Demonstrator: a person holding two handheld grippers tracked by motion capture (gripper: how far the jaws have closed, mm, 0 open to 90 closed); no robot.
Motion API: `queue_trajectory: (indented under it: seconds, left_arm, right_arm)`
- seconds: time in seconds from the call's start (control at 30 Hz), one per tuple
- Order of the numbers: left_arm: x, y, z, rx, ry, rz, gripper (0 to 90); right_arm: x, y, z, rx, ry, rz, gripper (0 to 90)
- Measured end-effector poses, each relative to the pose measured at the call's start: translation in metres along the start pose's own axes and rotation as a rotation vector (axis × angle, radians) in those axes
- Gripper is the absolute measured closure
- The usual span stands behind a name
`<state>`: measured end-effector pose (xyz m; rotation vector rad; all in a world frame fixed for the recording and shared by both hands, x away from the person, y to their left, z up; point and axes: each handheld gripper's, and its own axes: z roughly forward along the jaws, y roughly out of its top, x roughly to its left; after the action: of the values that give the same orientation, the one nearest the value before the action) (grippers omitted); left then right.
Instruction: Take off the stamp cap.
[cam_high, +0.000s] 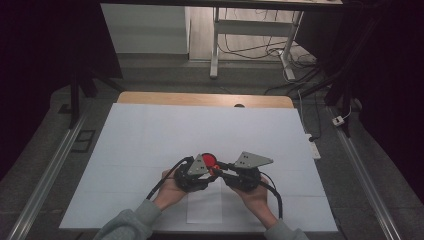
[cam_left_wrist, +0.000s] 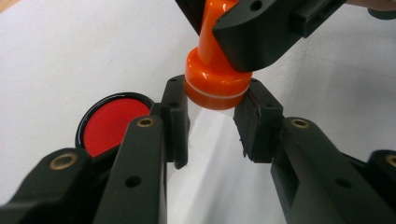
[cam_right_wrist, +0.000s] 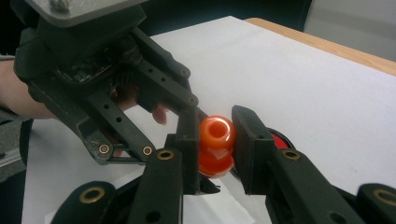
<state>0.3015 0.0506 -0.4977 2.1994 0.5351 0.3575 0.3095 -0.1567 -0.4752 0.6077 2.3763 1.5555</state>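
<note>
My left gripper at lower centre of its view, jaws clamped on a clear cap under the orange stamp, my right gripper closed around the stamp's handle at mid-frame, red ink pad left on the white table sheet

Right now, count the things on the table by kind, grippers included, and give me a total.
Grippers: 2, left gripper, right gripper
Orange stamp: 1
Red ink pad: 1
White paper sheet: 1
Total: 5
</note>
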Motion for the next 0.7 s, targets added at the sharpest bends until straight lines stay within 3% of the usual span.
queue_trajectory:
  seconds: [0.37,0.4,0.43,0.47,0.53,0.6,0.7]
  left_arm:
    - [0.001,-0.001,0.000,0.003,0.001,-0.001,66.1]
    - [0.001,-0.002,0.000,0.018,0.019,0.005,71.6]
    - [0.002,-0.004,0.000,0.017,0.039,0.009,89.4]
    - [0.003,-0.007,0.001,0.018,0.040,-0.009,89.5]
    - [0.004,-0.007,-0.002,-0.026,0.046,-0.026,89.5]
    - [0.002,-0.003,-0.005,-0.037,0.056,0.002,89.4]
    - [-0.001,-0.002,-0.004,-0.011,0.075,0.029,89.0]
  right_arm:
    - [0.001,0.000,-0.001,-0.003,-0.010,-0.006,72.0]
    - [0.001,0.000,-0.001,-0.003,-0.012,-0.007,72.0]
    - [0.002,0.000,-0.003,-0.024,-0.070,-0.019,72.0]
    - [-0.001,0.001,-0.007,-0.044,-0.076,-0.007,72.0]
    - [-0.009,0.003,-0.016,-0.069,-0.082,0.030,72.0]
    - [-0.011,0.002,-0.018,-0.058,-0.079,0.034,72.0]
    - [-0.010,-0.001,-0.012,-0.034,-0.045,0.042,72.0]
